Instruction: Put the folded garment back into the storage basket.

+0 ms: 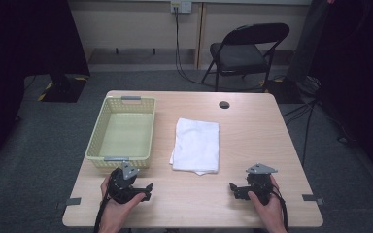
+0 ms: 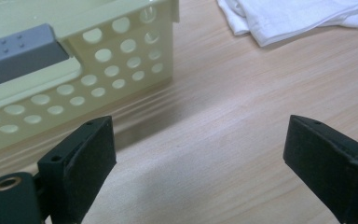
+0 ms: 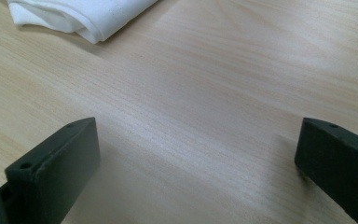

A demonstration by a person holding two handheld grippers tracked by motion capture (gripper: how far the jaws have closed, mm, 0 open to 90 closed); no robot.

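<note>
Both claws, left claw (image 1: 148, 187) and right claw (image 1: 233, 186), gaped empty; you needed one edge of the towel (image 1: 196, 144) pinched before lifting toward the basket (image 1: 95, 145)

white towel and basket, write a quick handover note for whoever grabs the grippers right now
Left gripper: open, holding nothing, low over the table just in front of the basket's near end.
Right gripper: open, holding nothing, over bare wood at the near right.
White towel: folded, flat on the table between the two grippers and farther back, right of the basket, untouched.
Basket: yellow, perforated, at the left of the table; nothing shows inside it.
Done: nothing yet, by how things lie.
Left: probably grip the towel and move it, perhaps into the basket.
</note>
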